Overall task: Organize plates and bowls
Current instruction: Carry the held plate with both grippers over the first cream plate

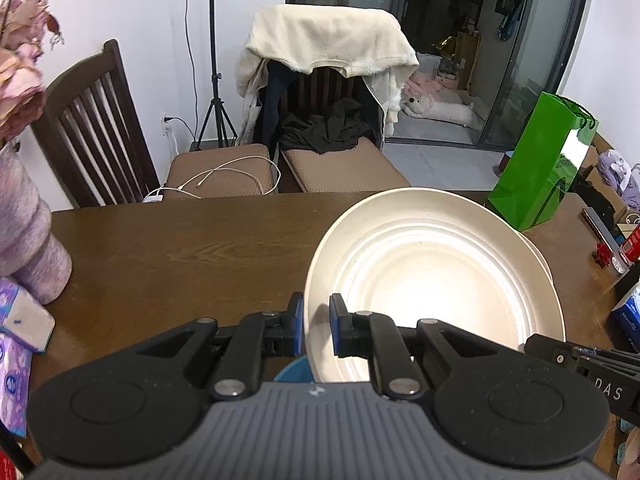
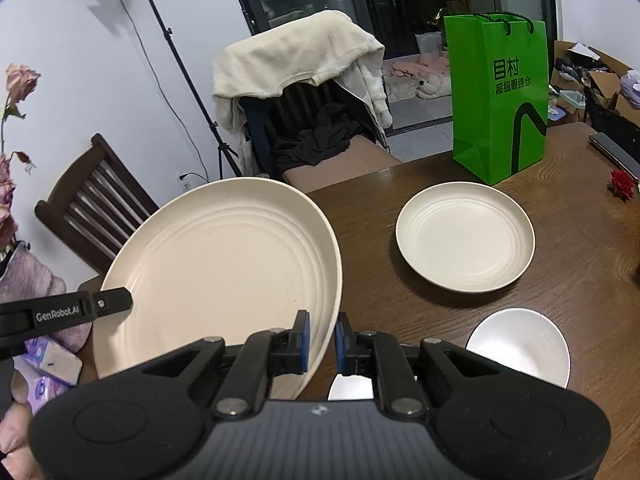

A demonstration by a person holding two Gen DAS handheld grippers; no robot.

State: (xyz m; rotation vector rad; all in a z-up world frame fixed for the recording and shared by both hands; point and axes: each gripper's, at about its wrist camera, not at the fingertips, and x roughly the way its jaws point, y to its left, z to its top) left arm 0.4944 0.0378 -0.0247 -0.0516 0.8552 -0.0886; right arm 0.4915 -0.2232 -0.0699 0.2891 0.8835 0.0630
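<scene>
Both claws, left (image 1: pixel 317 322) and right (image 2: pixel 322 342), clench one empty cream plate (image 2: pixel 224 276) by opposite rims

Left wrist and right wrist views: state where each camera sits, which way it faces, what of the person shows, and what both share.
Left wrist: on the left claw, looking forward and down across the wooden table; its jaws clamp the left rim of the lifted cream plate.
Right wrist: on the right claw, clamping that plate's right rim, facing the second plate and white bowl; a hand shows bottom left.
Shared: lifted plate, green bag, draped chair.
</scene>
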